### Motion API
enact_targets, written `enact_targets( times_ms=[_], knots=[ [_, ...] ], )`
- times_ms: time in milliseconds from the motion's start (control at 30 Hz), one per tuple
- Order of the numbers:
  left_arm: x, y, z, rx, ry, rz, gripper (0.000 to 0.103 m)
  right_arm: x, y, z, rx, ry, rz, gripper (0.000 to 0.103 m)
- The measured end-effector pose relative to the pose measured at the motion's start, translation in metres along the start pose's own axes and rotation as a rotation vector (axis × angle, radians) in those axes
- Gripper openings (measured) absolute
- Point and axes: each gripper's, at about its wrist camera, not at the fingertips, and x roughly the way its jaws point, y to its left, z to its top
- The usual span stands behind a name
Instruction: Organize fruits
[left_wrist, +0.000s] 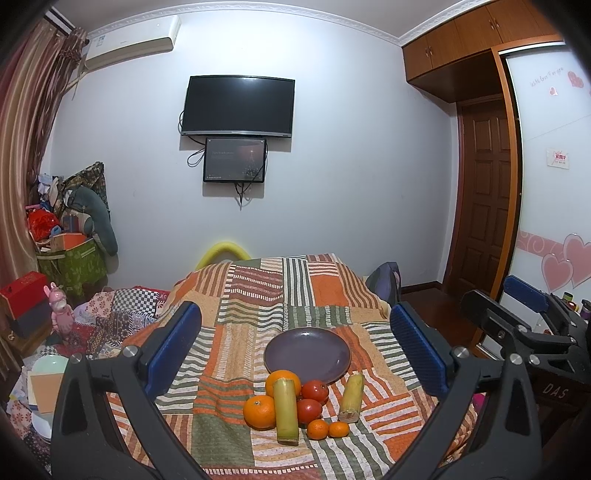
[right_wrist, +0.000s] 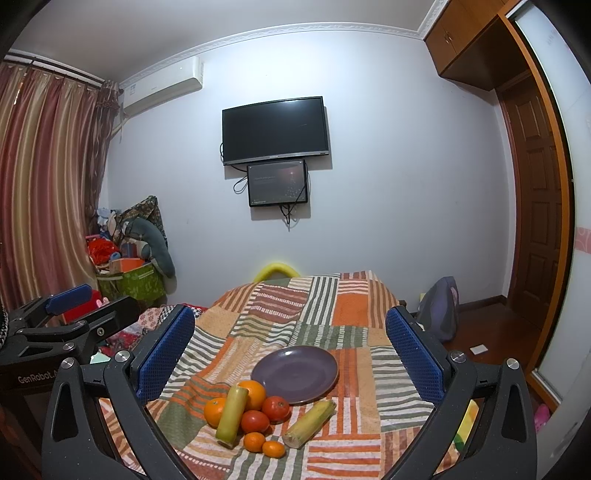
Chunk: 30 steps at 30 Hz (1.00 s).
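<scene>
An empty purple plate (left_wrist: 307, 353) (right_wrist: 294, 373) lies on a striped patchwork cloth (left_wrist: 258, 295). In front of it sit two large oranges (left_wrist: 259, 412), two tomatoes (left_wrist: 314, 392), two small mandarins (left_wrist: 317, 429) and two yellow-green sugarcane pieces (left_wrist: 286, 410) (left_wrist: 351, 398). The same pile shows in the right wrist view (right_wrist: 255, 415). My left gripper (left_wrist: 295, 350) is open and empty, held back from the fruit. My right gripper (right_wrist: 291, 354) is open and empty too; it also shows at the right of the left wrist view (left_wrist: 517, 317).
The cloth covers a raised surface with a yellow arch (left_wrist: 221, 253) behind it. Clutter, boxes and a green bin (left_wrist: 70, 262) stand at the left. A bag (right_wrist: 441, 306) sits on the wooden floor at the right, near a wardrobe and door.
</scene>
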Motion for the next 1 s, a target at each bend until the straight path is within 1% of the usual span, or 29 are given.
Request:
enact_targets(
  times_ms=[500, 733, 767, 800, 833, 900, 933, 967, 1000],
  knots=[
    [0.004, -0.001, -0.003, -0.001, 0.012, -0.001, 0.103, 0.002, -0.001, -0.002, -0.001, -0.003, -0.006, 0.103],
    [0.019, 0.004, -0.007, -0.005, 0.052, -0.005, 0.103, 0.012, -0.005, -0.007, 0.0, 0.019, -0.013, 0.103],
    [0.022, 0.005, -0.008, -0.006, 0.061, -0.005, 0.102, 0.016, -0.008, -0.009, 0.005, 0.031, -0.012, 0.102],
    [0.025, 0.006, -0.009, -0.008, 0.07, -0.004, 0.101, 0.019, -0.009, -0.01, 0.008, 0.04, -0.01, 0.099],
    [0.029, 0.007, -0.01, -0.01, 0.083, -0.006, 0.098, 0.023, -0.011, -0.012, 0.011, 0.053, -0.008, 0.095],
    [0.039, 0.01, -0.013, -0.014, 0.115, -0.012, 0.092, 0.029, -0.015, -0.016, 0.015, 0.075, -0.006, 0.09],
    [0.045, 0.011, -0.015, -0.016, 0.133, -0.013, 0.088, 0.034, -0.017, -0.019, 0.015, 0.091, -0.007, 0.087],
    [0.051, 0.012, -0.017, -0.016, 0.154, -0.013, 0.084, 0.039, -0.019, -0.023, 0.012, 0.106, -0.009, 0.086],
    [0.057, 0.013, -0.02, -0.016, 0.173, -0.015, 0.083, 0.041, -0.02, -0.026, 0.01, 0.117, -0.011, 0.084]
  ],
)
